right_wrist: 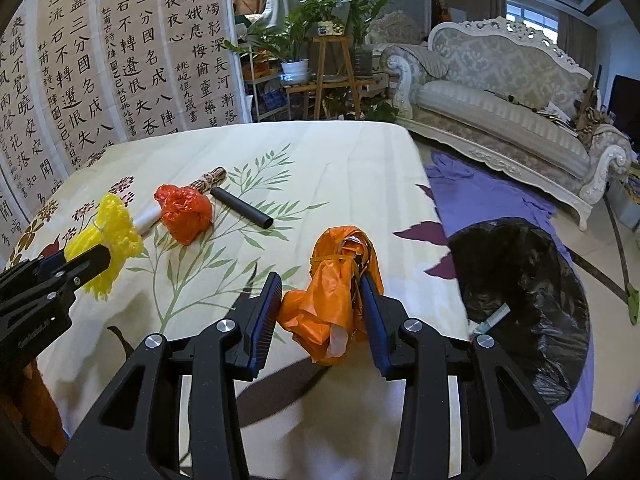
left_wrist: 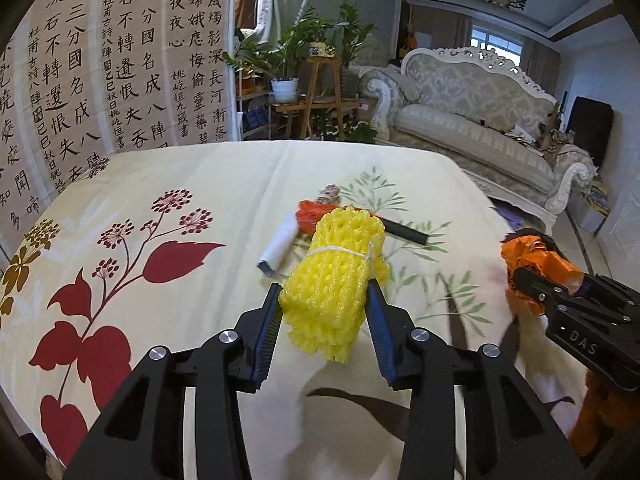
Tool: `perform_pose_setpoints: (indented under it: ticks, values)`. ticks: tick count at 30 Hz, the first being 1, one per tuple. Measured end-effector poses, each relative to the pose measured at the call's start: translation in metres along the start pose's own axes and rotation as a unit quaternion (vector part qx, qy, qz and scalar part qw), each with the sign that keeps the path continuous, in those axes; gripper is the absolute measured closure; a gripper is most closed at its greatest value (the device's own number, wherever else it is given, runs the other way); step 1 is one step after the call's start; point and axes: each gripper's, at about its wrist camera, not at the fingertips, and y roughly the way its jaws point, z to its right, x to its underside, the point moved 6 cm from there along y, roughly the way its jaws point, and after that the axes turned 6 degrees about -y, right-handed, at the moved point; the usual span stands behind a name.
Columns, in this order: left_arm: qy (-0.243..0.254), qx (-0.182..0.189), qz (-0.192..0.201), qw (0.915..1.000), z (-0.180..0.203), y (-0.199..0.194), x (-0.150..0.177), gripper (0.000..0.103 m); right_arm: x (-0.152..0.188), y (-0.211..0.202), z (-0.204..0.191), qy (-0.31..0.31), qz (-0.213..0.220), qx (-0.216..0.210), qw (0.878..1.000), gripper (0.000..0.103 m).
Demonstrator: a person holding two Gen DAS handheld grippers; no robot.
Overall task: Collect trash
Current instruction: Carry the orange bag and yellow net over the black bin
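Left gripper (left_wrist: 325, 296): jaws partly closed, pads pressing both sides of the yellow foam net roll (left_wrist: 336, 276), which is tied with a white string.
Right gripper (right_wrist: 320, 294): jaws partly closed, clamped on the crumpled orange plastic bag (right_wrist: 332, 292), bound by a thin band.
Red plastic wad (right_wrist: 184, 212): on the tablecloth (right_wrist: 340, 168), behind the foam roll.
White tube (left_wrist: 278, 250): touching the wad, its far end hidden by it.
Black tube (right_wrist: 242, 208): just right of the wad.
Patterned bundle (right_wrist: 208, 179): behind the wad, hard to make out.
Bin (right_wrist: 524, 312): black-lined, on the floor right of the table, rim cut off by the right gripper.
Room: calligraphy scrolls (left_wrist: 120, 60), plants (left_wrist: 304, 44), sofa (left_wrist: 472, 112).
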Motion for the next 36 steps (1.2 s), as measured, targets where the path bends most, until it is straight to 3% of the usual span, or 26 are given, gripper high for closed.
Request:
perform_pose_setpoints:
  ticks: [8, 22, 36]
  values:
    - [0.02, 0.036, 0.006, 0.9991, 0.04, -0.004, 0.005, 0.061, 0.008, -0.022, 0.032, 0.021, 0.008, 0.036, 0.999, 0.064]
    - [0.071, 0.108, -0.003, 0.9916, 0.145, 0.017, 0.003, 0.061, 0.019, -0.043, 0.115, 0.07, 0.016, 0.102, 0.992, 0.064]
    - [0.112, 0.126, -0.019, 0.9856, 0.215, 0.05, -0.002, 0.061, 0.027, -0.023, 0.174, 0.108, 0.011, 0.121, 0.987, 0.064]
